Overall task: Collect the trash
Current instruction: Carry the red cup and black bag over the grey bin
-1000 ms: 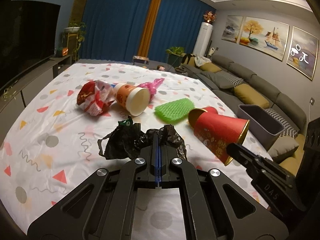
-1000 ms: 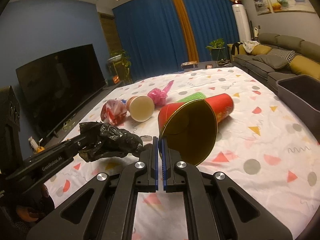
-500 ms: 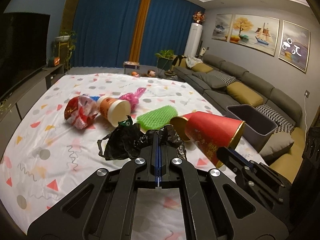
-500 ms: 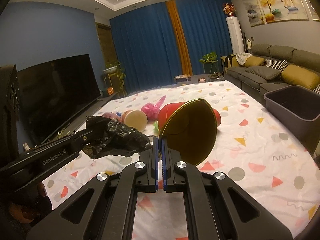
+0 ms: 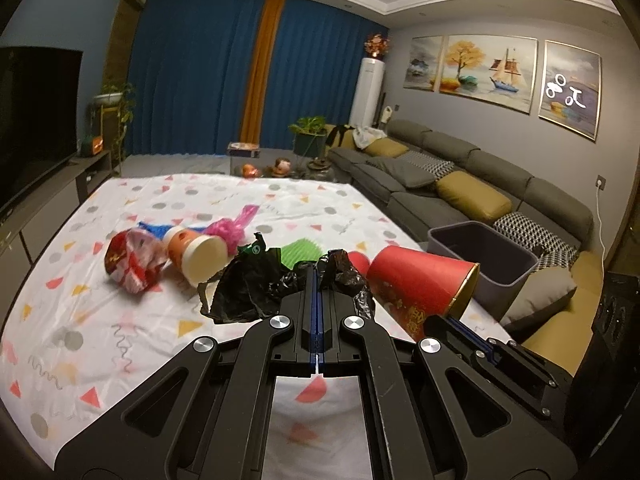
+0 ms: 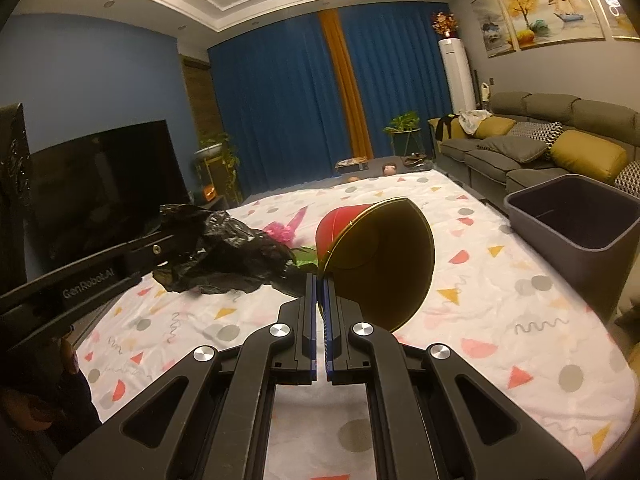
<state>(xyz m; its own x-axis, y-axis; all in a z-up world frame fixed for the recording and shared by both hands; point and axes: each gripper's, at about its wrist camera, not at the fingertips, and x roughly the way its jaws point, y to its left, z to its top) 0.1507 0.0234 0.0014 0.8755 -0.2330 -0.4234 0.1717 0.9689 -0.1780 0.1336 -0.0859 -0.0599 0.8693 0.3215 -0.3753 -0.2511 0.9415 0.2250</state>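
My left gripper [image 5: 317, 280] is shut on a crumpled black plastic bag [image 5: 256, 288] and holds it above the table; the bag also shows in the right wrist view [image 6: 228, 256]. My right gripper [image 6: 320, 284] is shut on the rim of a big red paper cup with a gold inside [image 6: 384, 264], lifted off the table; the cup also shows in the left wrist view [image 5: 420, 284]. A dark grey bin [image 6: 576, 232] stands open at the table's right edge.
On the patterned tablecloth [image 5: 120, 340] lie a red and white wrapper [image 5: 130, 260], an orange paper cup [image 5: 196, 252], a pink bag [image 5: 232, 228] and a green foam net [image 5: 300, 252]. A grey sofa [image 5: 480, 184] runs along the right. A TV [image 6: 100, 184] is on the left.
Both grippers have risen with their loads: the black bag and the red cup are now higher above the table, and the view has tilted up towards the room.
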